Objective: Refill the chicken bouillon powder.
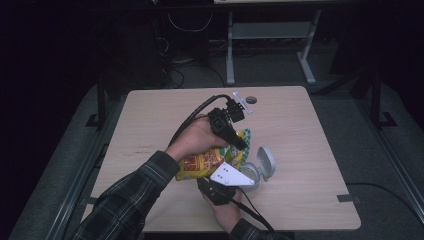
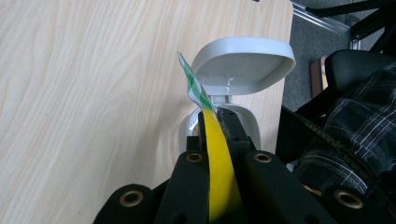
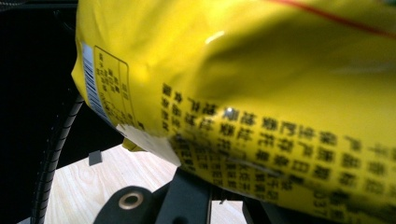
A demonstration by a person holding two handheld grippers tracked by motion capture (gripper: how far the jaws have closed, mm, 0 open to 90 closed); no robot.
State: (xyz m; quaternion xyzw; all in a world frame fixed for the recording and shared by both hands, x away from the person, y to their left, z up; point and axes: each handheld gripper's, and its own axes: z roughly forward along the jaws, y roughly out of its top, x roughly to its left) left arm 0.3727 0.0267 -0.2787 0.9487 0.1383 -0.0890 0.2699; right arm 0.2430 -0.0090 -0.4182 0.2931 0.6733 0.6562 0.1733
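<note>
- Left gripper [image 1: 239, 142] jaws clamped on the yellow snack bag [image 1: 202, 162] (top edge), held above the table [image 1: 300, 130] beside the grey lidded bin [image 1: 262, 167]
- Right gripper [image 1: 220, 190] under the bag; jaw state cannot be told

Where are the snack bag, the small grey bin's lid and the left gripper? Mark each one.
snack bag [image 1: 202, 163], high view, on its printed front.
bin lid [image 2: 243, 65], left gripper view, on the raised lid's underside.
left gripper [image 1: 239, 140], high view, at its jaw tips.
</note>
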